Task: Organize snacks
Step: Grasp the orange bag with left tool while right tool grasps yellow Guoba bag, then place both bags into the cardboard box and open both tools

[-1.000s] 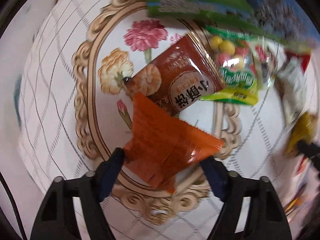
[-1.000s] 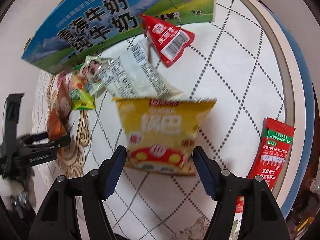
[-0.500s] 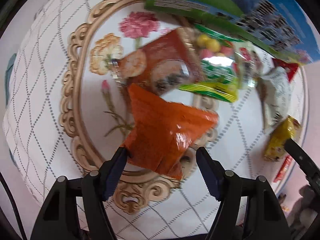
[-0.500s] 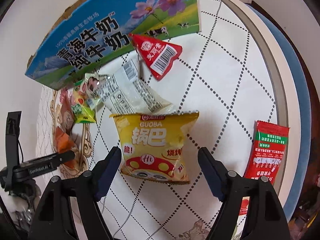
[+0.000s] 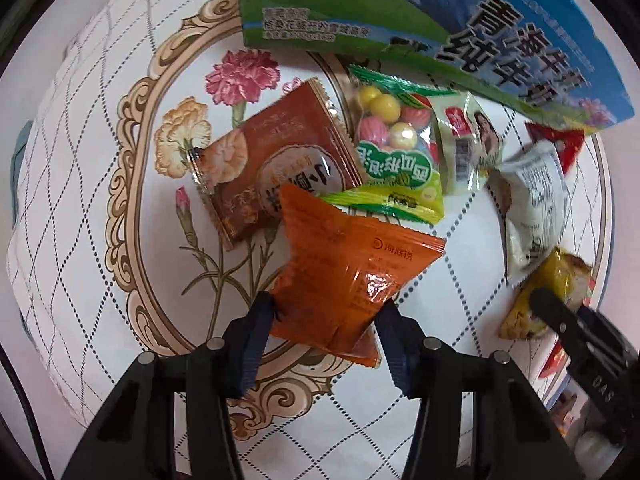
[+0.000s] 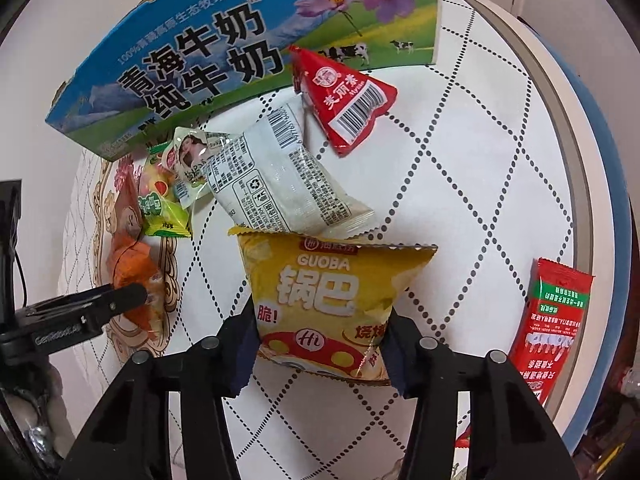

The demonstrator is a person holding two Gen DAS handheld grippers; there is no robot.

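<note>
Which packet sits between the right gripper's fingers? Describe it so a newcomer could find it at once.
Start at the big blue milk carton lying at the far side of the round table. Nearer the camera lies a white wrapper, and nearer again the right gripper flanks the yellow GUOBA bag. It is the only yellow packet, with large white characters.

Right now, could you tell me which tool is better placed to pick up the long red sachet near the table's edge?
The right tool, probably: the red sachet lies just to its right, though it first must release the yellow Guoba packet. The left tool grips an orange packet farther away.
</note>
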